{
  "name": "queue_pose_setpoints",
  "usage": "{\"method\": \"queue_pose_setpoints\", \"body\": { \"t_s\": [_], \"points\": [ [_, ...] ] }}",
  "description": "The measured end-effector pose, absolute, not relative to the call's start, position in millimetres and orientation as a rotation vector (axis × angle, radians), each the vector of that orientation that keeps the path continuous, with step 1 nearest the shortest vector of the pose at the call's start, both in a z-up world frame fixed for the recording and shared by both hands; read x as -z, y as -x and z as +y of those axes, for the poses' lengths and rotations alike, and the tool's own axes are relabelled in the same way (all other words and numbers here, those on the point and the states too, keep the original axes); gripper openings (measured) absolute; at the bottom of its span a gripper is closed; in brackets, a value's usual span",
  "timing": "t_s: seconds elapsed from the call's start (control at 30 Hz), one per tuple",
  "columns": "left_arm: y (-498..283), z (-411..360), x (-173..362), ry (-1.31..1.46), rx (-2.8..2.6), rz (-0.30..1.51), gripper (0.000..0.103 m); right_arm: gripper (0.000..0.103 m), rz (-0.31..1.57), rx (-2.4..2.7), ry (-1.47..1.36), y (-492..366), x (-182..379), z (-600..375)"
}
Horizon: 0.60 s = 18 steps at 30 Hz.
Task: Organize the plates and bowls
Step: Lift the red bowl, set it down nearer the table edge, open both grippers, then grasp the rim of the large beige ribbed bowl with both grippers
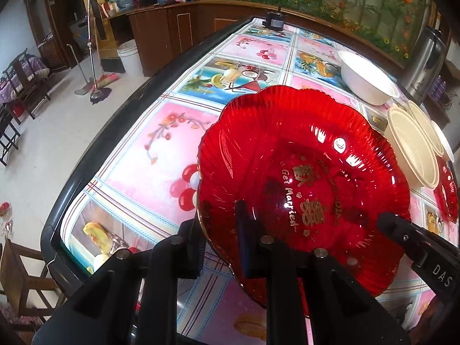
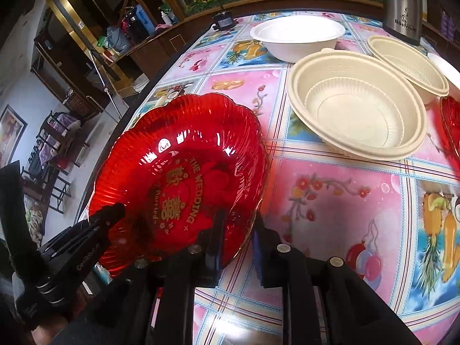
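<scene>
A long table (image 2: 330, 201) under a glossy pink-and-blue fruit-print oilcloth fills a cluttered room with dark wooden cabinets behind. On its near left part sits the task's thing, a scalloped translucent red plastic plate with gold wedding lettering (image 1: 302, 178), tilted so its far rim lifts off the cloth, apparently being carried or set down between two tools. The left gripper (image 1: 221, 230) pinches the plate's rim at about seven o'clock in the left wrist view, jaws narrow with one finger inside the dish and one outside. The right gripper (image 2: 238, 230) straddles the opposite edge, at five o'clock of the plate in its own view; its jaws look a little looser, yet the rim still sits between them. Two grips on opposite sides likely keep the wide, slippery plate from swinging. Beyond, at one o'clock in the right wrist view, stands a cream ribbed plastic bowl (image 2: 353, 115), with a second cream bowl (image 2: 408, 66) just behind and a white paper bowl (image 2: 296, 38) at twelve. A sliver of another red plate (image 2: 451, 126) shows at three o'clock, probably the stack's partner.
</scene>
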<state>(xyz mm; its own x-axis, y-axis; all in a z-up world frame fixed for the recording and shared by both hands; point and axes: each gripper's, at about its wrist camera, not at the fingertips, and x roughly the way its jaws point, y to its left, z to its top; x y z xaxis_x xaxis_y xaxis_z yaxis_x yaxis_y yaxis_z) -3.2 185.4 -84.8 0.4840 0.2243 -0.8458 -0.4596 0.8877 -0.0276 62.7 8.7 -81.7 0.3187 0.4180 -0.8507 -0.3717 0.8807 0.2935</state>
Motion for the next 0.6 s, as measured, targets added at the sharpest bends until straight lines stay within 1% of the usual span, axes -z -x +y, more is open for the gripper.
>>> {"method": "queue_pose_setpoints", "body": {
  "t_s": [0.03, 0.07, 0.1, 0.13, 0.17, 0.2, 0.23, 0.27, 0.33, 0.43, 0.6],
  "points": [
    [4.2, 185.4, 83.7, 0.266, -0.424, 0.979, 0.016, 0.028, 1.135, -0.520, -0.052, -62.5, 80.9, 7.4],
    [5.3, 185.7, 82.3, 0.266, -0.431, 0.975, 0.017, 0.037, 1.133, -0.521, -0.055, -62.4, 80.6, 7.2],
    [6.2, 185.6, 80.9, 0.263, -0.434, 0.970, 0.018, 0.042, 1.126, -0.516, -0.057, -61.3, 79.6, 5.6],
    [7.3, 185.9, 79.3, 0.263, -0.437, 0.967, 0.024, 0.045, 1.120, -0.512, -0.061, -60.5, 78.1, 3.6],
    [9.2, 186.3, 77.7, 0.265, -0.443, 0.965, 0.036, 0.045, 1.116, -0.513, -0.067, -60.5, 77.1, 2.1],
    [11.6, 187.4, 75.5, 0.269, -0.457, 0.960, 0.044, 0.045, 1.116, -0.517, -0.078, -60.0, 75.5, -0.7],
    [15.7, 189.1, 72.1, 0.278, -0.473, 0.945, 0.059, 0.048, 1.114, -0.517, -0.087, -60.2, 74.4, -3.7],
    [21.0, 191.7, 67.8, 0.294, -0.488, 0.923, 0.066, 0.050, 1.111, -0.517, -0.100, -59.0, 71.8, -8.0],
    [28.9, 197.4, 58.1, 0.329, -0.515, 0.888, 0.067, 0.055, 1.104, -0.517, -0.121, -58.0, 67.6, -15.5],
    [33.2, 195.9, 38.1, 0.361, -0.501, 0.821, 0.067, 0.057, 1.085, -0.524, -0.176, -54.9, 59.4, -35.2],
    [3.1, 150.9, 6.6, 0.303, -0.337, 0.755, 0.068, 0.059, 1.029, -0.466, -0.330, -63.3, 43.0, -87.7]
  ]
}}
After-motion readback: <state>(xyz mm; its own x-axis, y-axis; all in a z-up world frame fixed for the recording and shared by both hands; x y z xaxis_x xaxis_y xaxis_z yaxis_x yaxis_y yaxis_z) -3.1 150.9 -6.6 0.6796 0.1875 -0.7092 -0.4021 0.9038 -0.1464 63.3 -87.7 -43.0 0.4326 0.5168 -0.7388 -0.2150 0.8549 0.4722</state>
